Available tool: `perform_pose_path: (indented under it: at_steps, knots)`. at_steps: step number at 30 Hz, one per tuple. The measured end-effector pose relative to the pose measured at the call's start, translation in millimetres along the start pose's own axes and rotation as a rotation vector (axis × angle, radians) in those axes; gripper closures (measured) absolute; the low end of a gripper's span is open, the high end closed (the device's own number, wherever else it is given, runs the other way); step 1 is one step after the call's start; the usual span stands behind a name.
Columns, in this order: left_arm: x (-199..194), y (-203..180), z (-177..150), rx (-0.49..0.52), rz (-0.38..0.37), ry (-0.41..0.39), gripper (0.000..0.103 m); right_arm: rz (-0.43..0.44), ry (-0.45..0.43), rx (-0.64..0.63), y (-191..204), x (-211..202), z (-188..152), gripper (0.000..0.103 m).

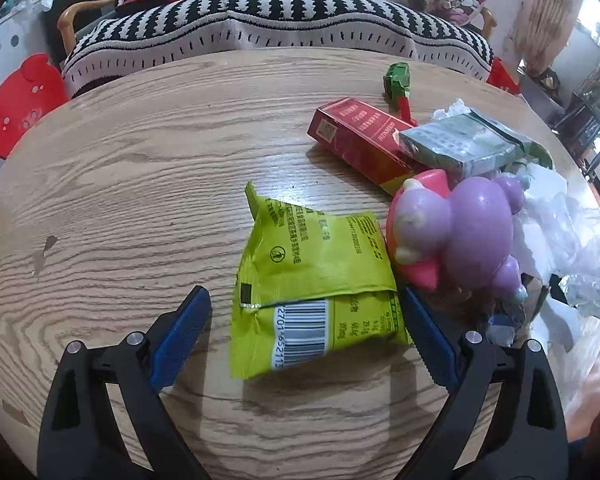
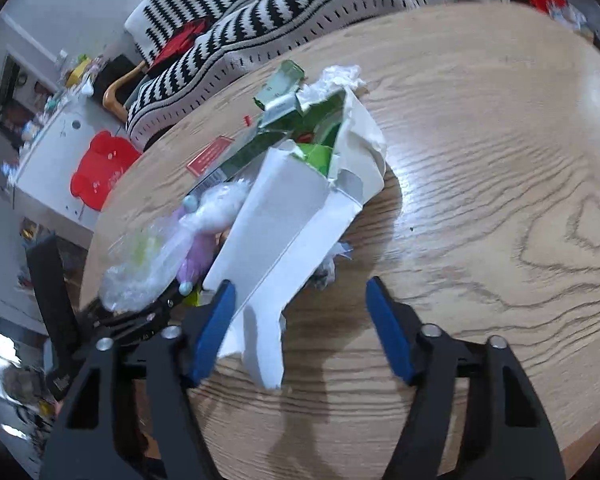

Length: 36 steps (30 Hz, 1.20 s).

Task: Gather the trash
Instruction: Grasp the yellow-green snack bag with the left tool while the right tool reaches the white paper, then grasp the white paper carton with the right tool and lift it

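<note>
A yellow-green snack wrapper [image 1: 312, 272] lies flat on the round wooden table [image 1: 140, 160]. My left gripper [image 1: 304, 296] stands open around it: the right pad is at the wrapper's edge and the left pad is well apart. A torn white carton [image 2: 292, 208] with a green lining lies on its side. My right gripper [image 2: 300, 284] is open over the carton's near end, with the left pad against its side and the right pad clear of it. A clear plastic bag [image 2: 140, 264] lies beside the carton.
A purple and pink toy [image 1: 460, 232], a red box [image 1: 360, 136], a grey-green carton [image 1: 460, 144] and a small green pack [image 1: 398, 78] crowd the table's right part. A striped sofa [image 1: 260, 12] stands behind, with a red stool [image 1: 16, 104] at the left.
</note>
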<state>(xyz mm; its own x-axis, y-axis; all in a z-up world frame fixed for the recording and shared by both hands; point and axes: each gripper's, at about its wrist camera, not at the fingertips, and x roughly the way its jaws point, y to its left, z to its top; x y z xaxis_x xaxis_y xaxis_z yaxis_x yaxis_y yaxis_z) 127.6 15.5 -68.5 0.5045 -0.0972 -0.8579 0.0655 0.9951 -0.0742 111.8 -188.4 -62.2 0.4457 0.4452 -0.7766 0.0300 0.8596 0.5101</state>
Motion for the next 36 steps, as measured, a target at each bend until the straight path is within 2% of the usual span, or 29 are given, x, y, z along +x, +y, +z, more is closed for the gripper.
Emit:
perform_pose_path:
  at_steps: [1, 4, 5, 6, 10, 17, 32, 36]
  knots:
    - [0, 0, 0, -0.004, -0.002, -0.003, 0.012, 0.014, 0.003, 0.019, -2, 3, 2, 0.044]
    - [-2, -2, 1, 0.002, -0.012, -0.016, 0.026, 0.034, 0.011, 0.037, -2, 7, 3, 0.061]
    - [-3, -3, 1, 0.005, -0.015, -0.018, 0.034, 0.049, 0.015, 0.038, 0, 8, 3, 0.070]
    - [-3, -4, 0, 0.011, -0.020, -0.015, 0.038, 0.055, 0.015, 0.036, 2, 8, 2, 0.073]
    - [-6, -6, -3, 0.028, -0.013, -0.016, 0.046, 0.055, -0.010, 0.011, 10, 1, 1, 0.091]
    - [-12, -5, -6, 0.028, -0.013, -0.020, 0.053, 0.071, -0.085, -0.022, 19, -23, -2, 0.097]
    - [-19, -5, -9, 0.032, -0.008, -0.026, 0.055, 0.076, -0.129, -0.006, 6, -42, 3, 0.098]
    - [-25, -6, -10, 0.036, -0.011, -0.039, 0.055, 0.139, -0.149, 0.017, 1, -51, 3, 0.099]
